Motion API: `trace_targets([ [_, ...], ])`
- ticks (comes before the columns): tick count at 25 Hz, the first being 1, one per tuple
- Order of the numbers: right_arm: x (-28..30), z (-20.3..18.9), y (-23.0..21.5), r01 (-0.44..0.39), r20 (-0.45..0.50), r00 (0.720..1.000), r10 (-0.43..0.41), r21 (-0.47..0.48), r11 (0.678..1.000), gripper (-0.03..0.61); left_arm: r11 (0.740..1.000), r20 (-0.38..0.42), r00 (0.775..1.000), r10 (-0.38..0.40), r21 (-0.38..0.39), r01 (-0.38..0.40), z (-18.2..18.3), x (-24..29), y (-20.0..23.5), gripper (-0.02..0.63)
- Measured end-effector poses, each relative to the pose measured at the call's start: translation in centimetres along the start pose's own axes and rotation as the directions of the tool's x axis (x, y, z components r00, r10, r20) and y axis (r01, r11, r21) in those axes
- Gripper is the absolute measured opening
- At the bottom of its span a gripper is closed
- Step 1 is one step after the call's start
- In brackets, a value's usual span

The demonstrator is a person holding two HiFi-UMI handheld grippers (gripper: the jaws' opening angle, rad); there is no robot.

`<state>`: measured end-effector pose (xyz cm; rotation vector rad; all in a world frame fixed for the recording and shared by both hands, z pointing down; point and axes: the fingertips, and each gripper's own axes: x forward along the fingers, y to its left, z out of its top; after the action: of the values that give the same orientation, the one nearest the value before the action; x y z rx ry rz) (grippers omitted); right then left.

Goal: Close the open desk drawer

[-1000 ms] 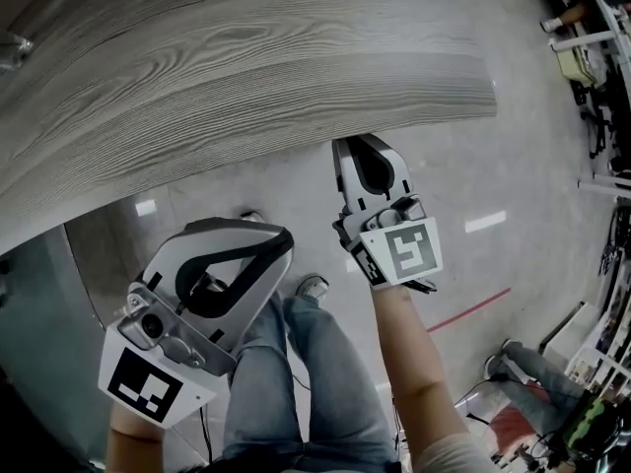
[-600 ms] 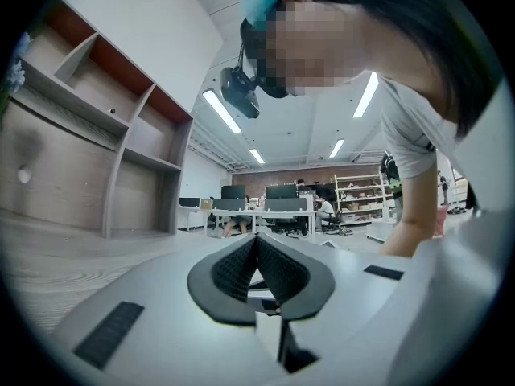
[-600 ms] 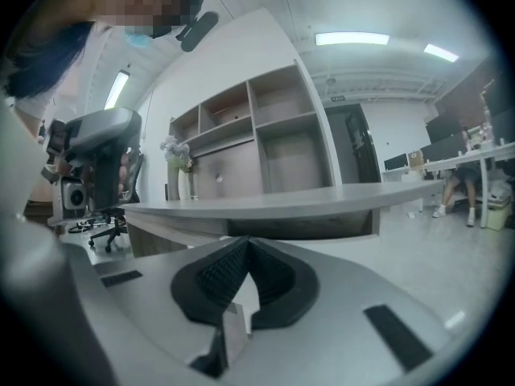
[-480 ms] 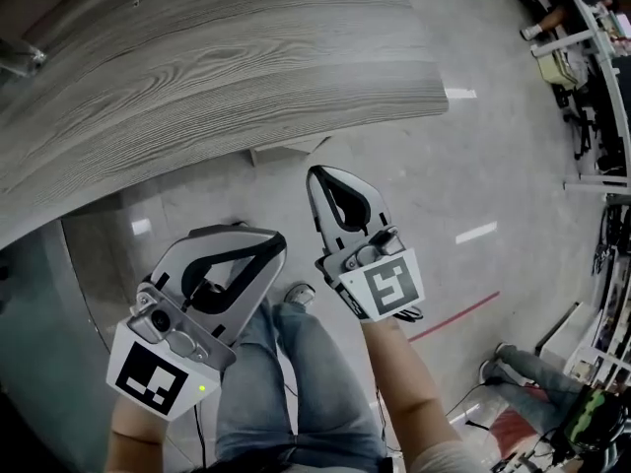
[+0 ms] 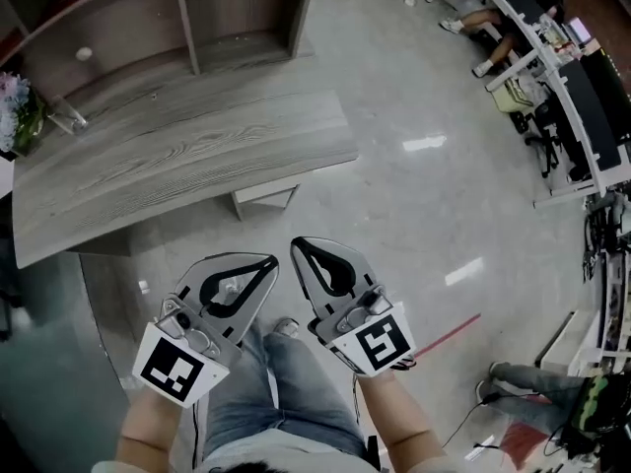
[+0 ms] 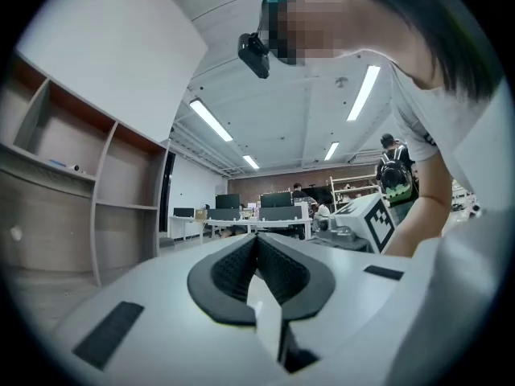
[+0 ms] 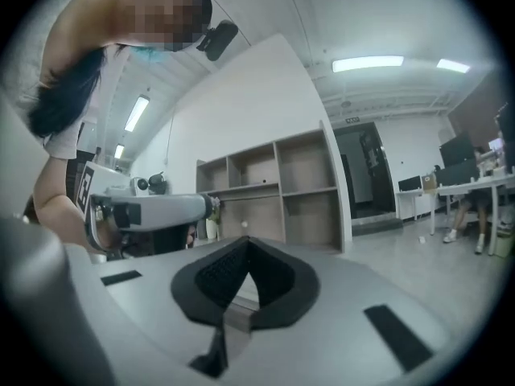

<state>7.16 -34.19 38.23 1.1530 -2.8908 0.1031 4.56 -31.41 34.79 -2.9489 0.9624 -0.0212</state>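
**Grippers Pulling Back From Desk; Drawer State Unconfirmed**

Both grippers are now sitting lower and farther from the desk (image 5: pixel 177 156) than half a second ago. The desk is lying well apart from them, and its whole top is showing.

1. Gripper state. The left gripper (image 5: pixel 264 262) is pointing up and forward with its jaws pressed together and nothing between them. The right gripper (image 5: pixel 304 246) is doing the same, just beside it, above the person's legs (image 5: pixel 286 392).

2. Location of the drawer. A pale block (image 5: pixel 264 197) is showing under the desk's near edge. It may be the drawer front, but whether it is standing out or sitting flush cannot be told.

3. Handling, as a judgement. A drawer is likely behaving as a rigid box on runners: moderately heavy, not fragile, sliding one way only. No grasp is needed. Pressing closed jaw tips flat against the middle of the front is keeping it from skewing.

4. Count. One desk, one pale block, one shelf unit (image 5: pixel 148 18) and two grippers are showing.
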Motion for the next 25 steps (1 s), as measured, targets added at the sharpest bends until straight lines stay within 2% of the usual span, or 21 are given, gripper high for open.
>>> trace_targets([
  [5, -3.5, 6.3, 2.4, -0.024, 0.027, 0.999, 0.025, -0.026, 0.999, 0.008, 1.0, 0.0, 1.0, 0.013, 0.0, -0.013, 4.0, -0.4, -2.5, 0.011],
  [9, -5.6, 9.6, 3.7, -0.047, 0.058, 0.997, 0.05, -0.059, 0.997, 0.008, 1.0, 0.008, 1.0, 0.018, 0.012, -0.018, 6.3, -0.4, -4.4, 0.011],
  [15, -7.5, 11.4, 5.4, -0.072, 0.055, 0.995, 0.079, -0.116, 0.991, 0.008, 0.999, 0.011, 0.999, 0.052, -0.004, -0.052, 8.0, -0.6, -5.3, 0.011],
  [25, -9.0, 12.9, 5.4, -0.078, 0.098, 0.991, 0.09, -0.121, 0.99, 0.008, 0.997, 0.016, 0.997, 0.076, 0.032, -0.077, 9.5, -0.7, -6.6, 0.011],
])
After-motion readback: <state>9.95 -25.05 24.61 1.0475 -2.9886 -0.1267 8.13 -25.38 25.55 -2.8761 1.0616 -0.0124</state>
